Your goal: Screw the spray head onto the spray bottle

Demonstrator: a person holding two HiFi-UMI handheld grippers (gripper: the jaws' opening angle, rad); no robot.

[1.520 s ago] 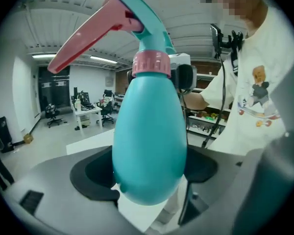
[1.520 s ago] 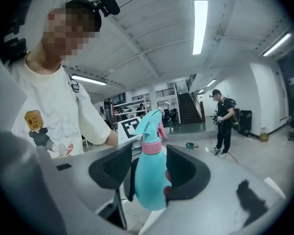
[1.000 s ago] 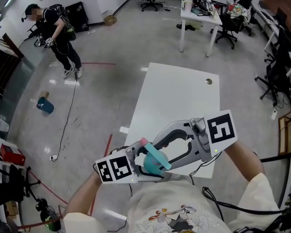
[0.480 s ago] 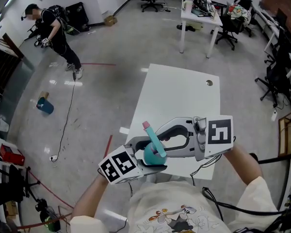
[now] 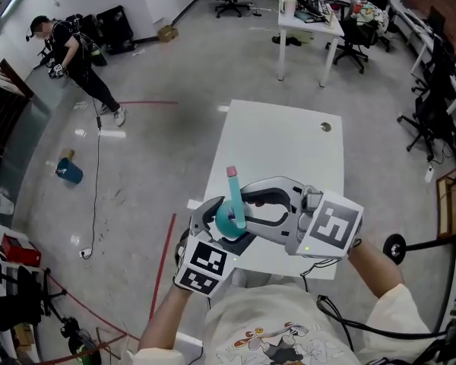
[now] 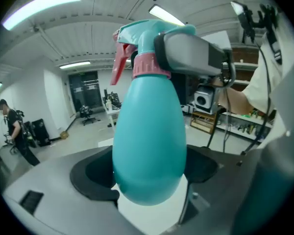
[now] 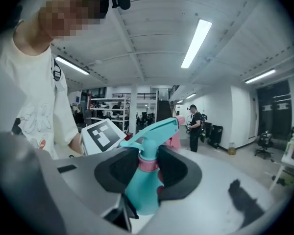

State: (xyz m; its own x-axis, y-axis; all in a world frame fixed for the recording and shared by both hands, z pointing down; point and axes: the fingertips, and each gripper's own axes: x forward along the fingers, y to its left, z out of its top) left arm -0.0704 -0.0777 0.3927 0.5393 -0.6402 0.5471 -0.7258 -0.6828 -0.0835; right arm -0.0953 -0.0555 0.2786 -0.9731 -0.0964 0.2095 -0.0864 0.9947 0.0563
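A teal spray bottle (image 5: 225, 222) stands upright above the near edge of the white table (image 5: 281, 150). My left gripper (image 5: 220, 228) is shut on its round body (image 6: 149, 146). The spray head (image 5: 234, 192), teal with a pink trigger (image 6: 118, 67) and pink collar (image 7: 148, 163), sits on the bottle's neck. My right gripper (image 5: 242, 204) reaches in from the right. Its jaws have just been closing, and its pads now clamp the collar of the spray head (image 7: 154, 130). In the left gripper view one grey right finger (image 6: 193, 53) lies against the head.
A person (image 5: 68, 52) stands far off at the left, with a blue object (image 5: 70, 169) on the floor nearby. A second desk (image 5: 308, 21) and office chairs (image 5: 433, 120) stand at the back and right. The table has a cable hole (image 5: 326, 127).
Both grippers have swung left with the bottle, which has turned from tilted to upright. The right jaws have narrowed onto the spray head.
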